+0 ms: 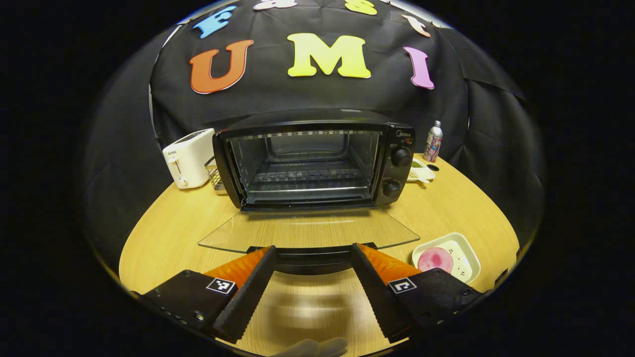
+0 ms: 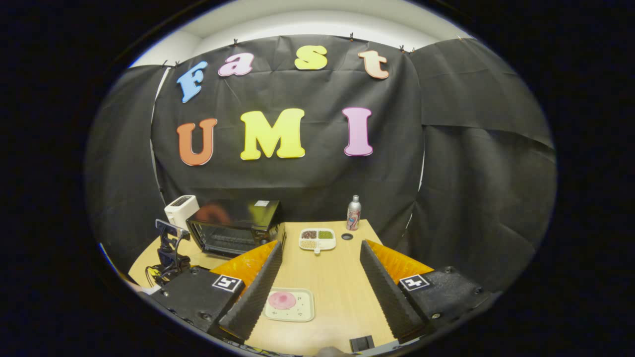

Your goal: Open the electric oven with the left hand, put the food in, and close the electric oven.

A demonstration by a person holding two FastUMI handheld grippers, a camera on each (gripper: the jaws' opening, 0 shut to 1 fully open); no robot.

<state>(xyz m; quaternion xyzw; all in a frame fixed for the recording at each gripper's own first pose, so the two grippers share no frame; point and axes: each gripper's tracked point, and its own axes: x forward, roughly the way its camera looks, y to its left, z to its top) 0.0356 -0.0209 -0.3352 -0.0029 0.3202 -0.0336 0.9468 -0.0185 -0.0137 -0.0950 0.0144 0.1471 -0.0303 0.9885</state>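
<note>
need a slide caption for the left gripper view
Open left tool at the handle of the oven's lowered glass door, oven empty, pink food on its tray alongside.

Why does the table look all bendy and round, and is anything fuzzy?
Left gripper view: the fisheye lens bows the table edge into a curve, and the open glass door of the oven shines with pale glare. Right gripper view: the table curves too, and the oven's top mirrors the wall; all looks sharp.
</note>
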